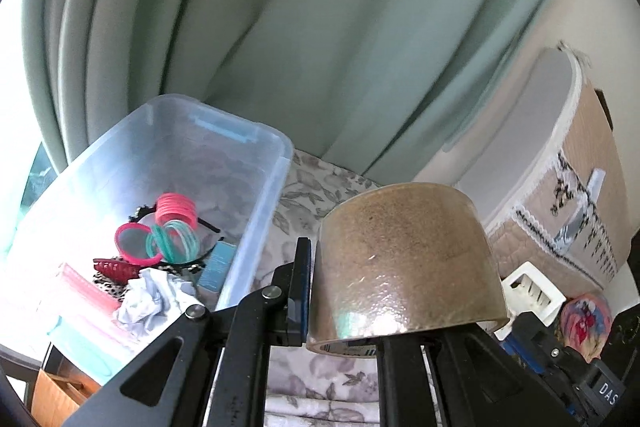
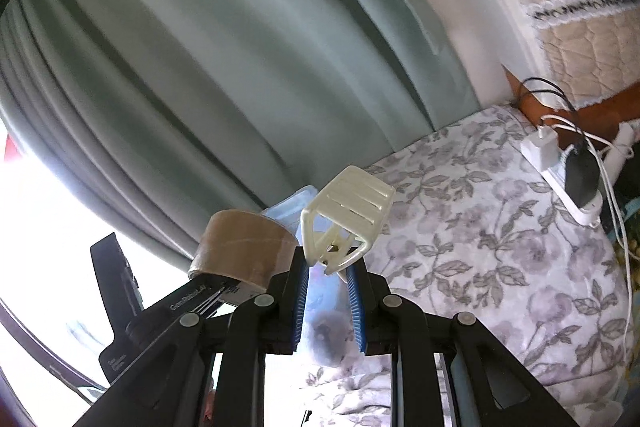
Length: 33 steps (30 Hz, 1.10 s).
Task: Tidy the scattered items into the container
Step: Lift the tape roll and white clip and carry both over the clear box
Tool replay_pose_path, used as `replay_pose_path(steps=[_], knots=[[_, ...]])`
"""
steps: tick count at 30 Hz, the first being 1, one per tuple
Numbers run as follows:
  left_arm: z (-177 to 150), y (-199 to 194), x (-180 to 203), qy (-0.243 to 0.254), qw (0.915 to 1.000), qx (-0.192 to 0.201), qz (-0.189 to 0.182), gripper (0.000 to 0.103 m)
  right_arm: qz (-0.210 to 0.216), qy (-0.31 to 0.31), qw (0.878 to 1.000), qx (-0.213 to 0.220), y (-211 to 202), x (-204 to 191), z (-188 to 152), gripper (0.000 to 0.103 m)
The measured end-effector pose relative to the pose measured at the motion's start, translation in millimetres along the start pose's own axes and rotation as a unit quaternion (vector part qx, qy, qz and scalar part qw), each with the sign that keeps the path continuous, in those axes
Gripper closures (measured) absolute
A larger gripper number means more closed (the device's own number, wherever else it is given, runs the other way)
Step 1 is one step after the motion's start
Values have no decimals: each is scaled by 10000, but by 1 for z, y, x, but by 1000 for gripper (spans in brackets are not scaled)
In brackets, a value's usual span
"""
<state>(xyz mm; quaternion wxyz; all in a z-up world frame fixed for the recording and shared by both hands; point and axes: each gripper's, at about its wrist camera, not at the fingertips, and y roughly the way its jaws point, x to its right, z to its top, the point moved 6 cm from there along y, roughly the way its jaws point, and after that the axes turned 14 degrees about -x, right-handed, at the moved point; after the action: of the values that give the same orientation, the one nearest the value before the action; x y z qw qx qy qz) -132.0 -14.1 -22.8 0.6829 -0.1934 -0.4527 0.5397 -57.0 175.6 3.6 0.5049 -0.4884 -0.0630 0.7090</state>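
From the left wrist camera, the left gripper (image 1: 394,323) carries a roll of brown packing tape (image 1: 406,259): one finger pad presses the roll's outer wall on the left, while the other finger runs under or into the roll where the core hides it, so the hold looks like a pinch through the wall, though the inner contact cannot be seen. The clear plastic container (image 1: 256,195) sits ahead and to the left of this tool, lower than the roll, already holding pink bangles (image 1: 176,209), teal bangles (image 1: 173,242), a pink hand mirror (image 1: 134,239), a red claw clip (image 1: 116,267) and a crumpled white cloth (image 1: 154,297). To drop the tape well, I judge the tool should travel left until the roll hangs fully inside the near rim, then lower before letting go, so it cannot roll off the wall. From the right wrist camera, the right gripper (image 2: 328,267) is closed on the base of a cream hair claw clip (image 2: 346,213), the clip's body standing up past the fingertips; the tape rides just to its left, and a corner of the container shows directly beyond. The hold is shallow, so steady, unhurried carrying suits it, entering the bin after the left tool clears.
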Motion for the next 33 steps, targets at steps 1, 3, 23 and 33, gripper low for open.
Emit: replay_pose_path(steps=[1, 3, 23, 33], knots=[[2, -2, -6, -62, 10000, 18, -4, 92, 7, -55, 10000, -9, 2, -5, 1, 82], [5, -9, -22, -228, 9997, 66, -34, 92, 55, -177, 9998, -41, 7, -16, 3, 82], [-2, -21, -173, -1571, 9874, 189, 62, 91, -77, -1200, 9843, -1295, 132, -106, -30, 82], [1, -19, -182, -1349, 9904, 250, 147, 91, -291, -1420, 9762, -1612, 171, -113, -36, 82]])
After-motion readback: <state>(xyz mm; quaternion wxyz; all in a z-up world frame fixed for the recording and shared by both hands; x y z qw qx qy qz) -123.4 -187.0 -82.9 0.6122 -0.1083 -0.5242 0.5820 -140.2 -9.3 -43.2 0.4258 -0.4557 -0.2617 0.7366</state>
